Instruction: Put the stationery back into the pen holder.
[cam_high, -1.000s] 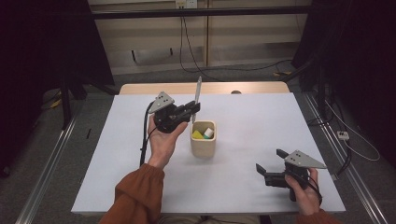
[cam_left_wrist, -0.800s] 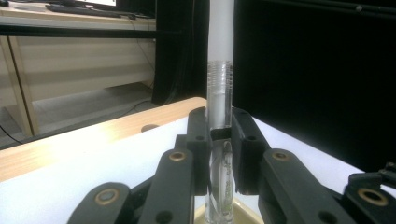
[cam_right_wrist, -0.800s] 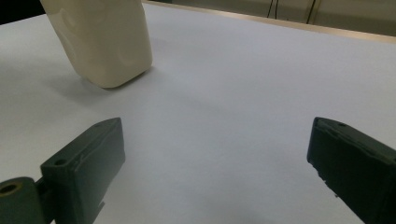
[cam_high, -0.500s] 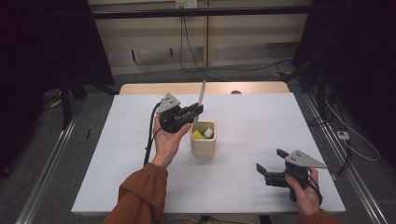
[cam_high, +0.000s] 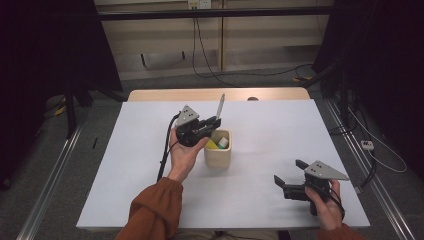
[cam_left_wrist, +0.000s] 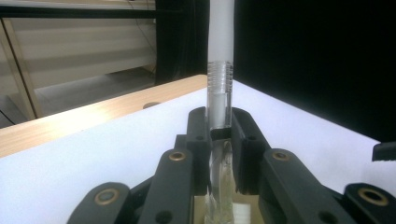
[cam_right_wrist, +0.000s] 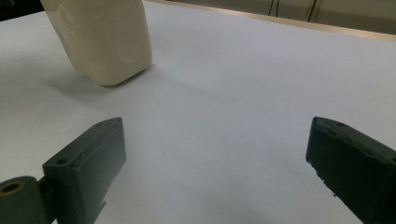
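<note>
High view: the left gripper (cam_high: 216, 121) is held over the near-left rim of a cream cup (cam_high: 218, 156) at the middle of the white table (cam_high: 125, 175). Its jaws pinch a thin clear tube (cam_high: 220, 106), which rises steeply above them with its top leaning slightly to the right. The cup stands upright and holds small yellow and white pieces; what they are is too small to tell. The right gripper (cam_high: 289, 174) hovers near the table's near-right corner, well apart from the cup, with its jaws spread and nothing between them.

Left gripper view: the left gripper (cam_left_wrist: 220, 140) is seen from behind, both pads pressed against the tube (cam_left_wrist: 219, 88) just below a threaded neck. Above the threads the tube turns opaque white; below the pads it is clear, and its lower end runs down out of view. A strip of bare wood borders the table's far edge.

Right gripper view: the right gripper (cam_right_wrist: 215, 158) points across the bare table (cam_right_wrist: 243, 84), jaws wide apart. The cup (cam_right_wrist: 103, 37) stands ahead and to the left, showing its smooth outer wall and rounded base resting on the surface.
</note>
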